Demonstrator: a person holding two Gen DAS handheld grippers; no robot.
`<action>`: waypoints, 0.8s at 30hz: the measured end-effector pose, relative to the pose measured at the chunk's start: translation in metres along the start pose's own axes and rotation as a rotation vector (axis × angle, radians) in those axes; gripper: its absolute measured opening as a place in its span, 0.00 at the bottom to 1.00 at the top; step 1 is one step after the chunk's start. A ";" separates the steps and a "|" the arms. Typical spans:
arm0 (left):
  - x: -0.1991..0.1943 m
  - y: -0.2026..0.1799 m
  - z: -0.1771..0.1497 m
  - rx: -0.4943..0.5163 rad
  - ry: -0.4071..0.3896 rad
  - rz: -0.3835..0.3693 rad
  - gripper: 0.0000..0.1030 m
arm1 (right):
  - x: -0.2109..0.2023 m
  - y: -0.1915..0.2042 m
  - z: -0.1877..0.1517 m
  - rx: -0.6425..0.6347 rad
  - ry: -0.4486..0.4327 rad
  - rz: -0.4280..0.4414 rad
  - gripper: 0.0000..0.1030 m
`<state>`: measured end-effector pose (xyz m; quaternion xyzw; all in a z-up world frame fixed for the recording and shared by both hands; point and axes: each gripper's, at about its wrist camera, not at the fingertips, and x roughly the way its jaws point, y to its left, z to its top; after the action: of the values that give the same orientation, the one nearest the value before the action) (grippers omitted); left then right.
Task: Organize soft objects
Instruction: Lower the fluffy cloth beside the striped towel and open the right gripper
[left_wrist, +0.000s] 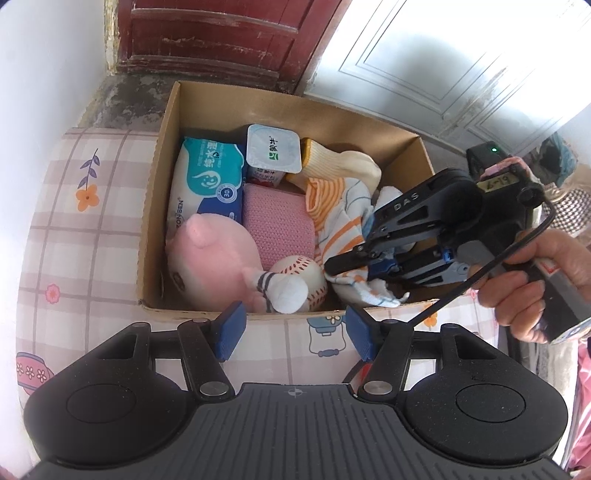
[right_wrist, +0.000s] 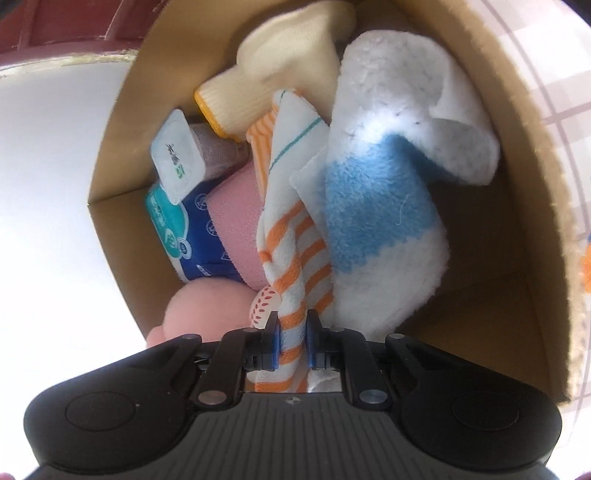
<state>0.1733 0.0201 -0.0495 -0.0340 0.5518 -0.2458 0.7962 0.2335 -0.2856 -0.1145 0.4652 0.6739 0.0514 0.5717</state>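
An open cardboard box (left_wrist: 159, 184) holds a pink plush toy (left_wrist: 210, 258), a soft baseball (left_wrist: 306, 273), a pink knit cloth (left_wrist: 277, 221), a cream glove (left_wrist: 340, 162) and an orange-striped white cloth (left_wrist: 332, 221). My right gripper (right_wrist: 293, 339) reaches into the box's right side and is shut on the orange-striped cloth (right_wrist: 295, 258). A fluffy white and blue towel (right_wrist: 376, 206) lies right beside that cloth. In the left wrist view the right gripper (left_wrist: 338, 271) sits low over the cloth pile. My left gripper (left_wrist: 295, 332) hangs open just in front of the box's near wall, with nothing between its pads.
A wet-wipes pack (left_wrist: 203, 184) and a sealed yogurt cup (left_wrist: 271, 153) also lie in the box. The box stands on a pink checked tablecloth (left_wrist: 74, 240). A red door (left_wrist: 221, 33) and a white panelled door (left_wrist: 443, 55) are behind. A person's hand (left_wrist: 532, 273) grips the right handle.
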 end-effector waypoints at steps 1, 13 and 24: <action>0.000 0.000 0.000 0.001 0.001 0.001 0.58 | 0.001 0.003 0.000 -0.019 -0.002 -0.014 0.20; 0.001 -0.003 0.003 0.000 0.001 -0.014 0.58 | -0.079 0.082 -0.021 -0.423 -0.325 -0.270 0.52; 0.001 0.001 0.004 0.007 0.001 0.000 0.59 | -0.021 0.098 -0.027 -0.736 -0.403 -0.723 0.17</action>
<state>0.1775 0.0193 -0.0489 -0.0310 0.5513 -0.2476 0.7961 0.2653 -0.2323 -0.0316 -0.0255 0.6054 -0.0062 0.7955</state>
